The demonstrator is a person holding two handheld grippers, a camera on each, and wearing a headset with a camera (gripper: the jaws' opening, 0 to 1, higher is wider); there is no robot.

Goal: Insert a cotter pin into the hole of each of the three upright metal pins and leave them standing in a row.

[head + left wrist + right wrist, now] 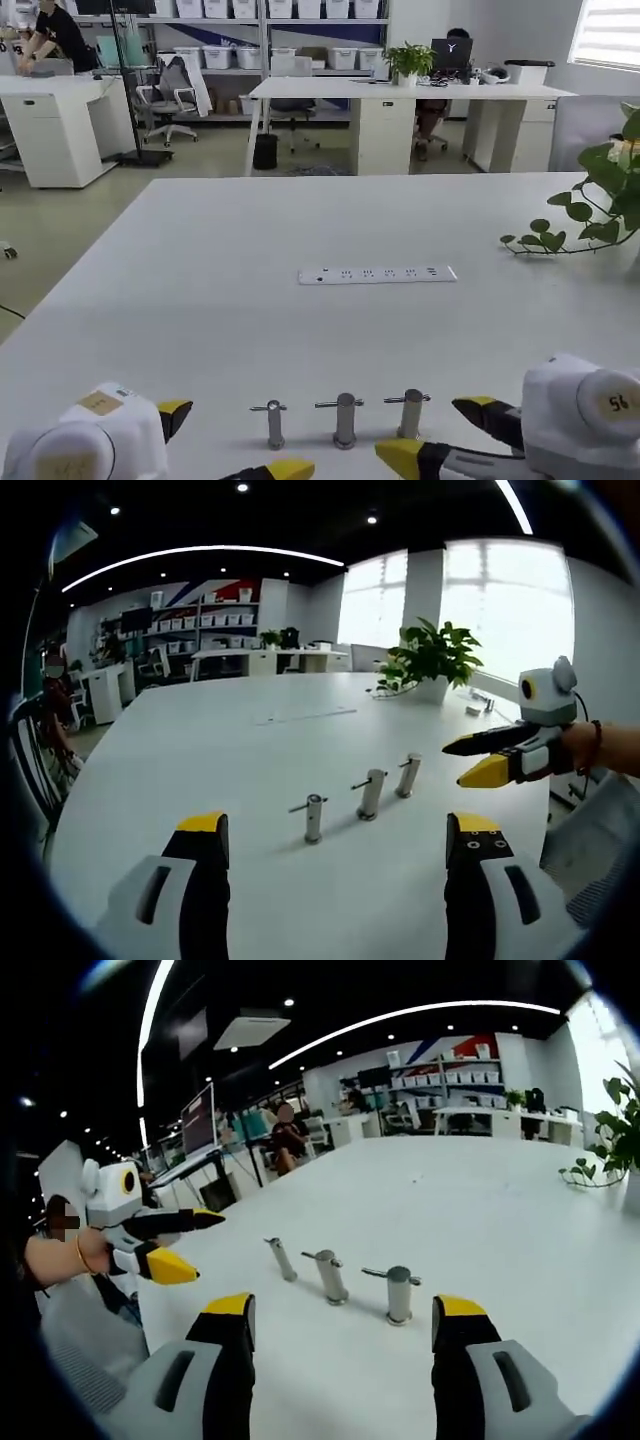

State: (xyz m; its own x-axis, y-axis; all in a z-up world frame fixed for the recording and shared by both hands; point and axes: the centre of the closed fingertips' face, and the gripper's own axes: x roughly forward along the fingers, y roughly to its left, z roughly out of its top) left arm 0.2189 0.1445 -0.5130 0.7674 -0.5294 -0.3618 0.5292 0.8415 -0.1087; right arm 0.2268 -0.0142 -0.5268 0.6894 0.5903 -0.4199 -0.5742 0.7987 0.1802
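The left hand-held gripper (205, 1247) was open, its yellow-tipped jaws spread and holding nothing; the right hand-held gripper (458, 763) was likewise open and empty. Both were held low over the counter (300, 220) at its near edge, one at each end of the work, jaws angled inward toward each other. Between them, and slightly ahead of both, stood the three metal pins in a row parallel to that near edge: the left pin (275, 424), the middle pin (345, 420) and the right pin (411, 415), each with its long axis upright. The left hand-held gripper was nearer the left pin, the right one nearer the right pin, which stood just beside its jaw tips. A cotter pin (335, 404) lay crosswise through the head of the middle pin, along the line of the row, and the other two appeared to carry the same. By my reading the inserting was done — the coming move turned on drawing each hand-held gripper back toward the near edge, clear of the row
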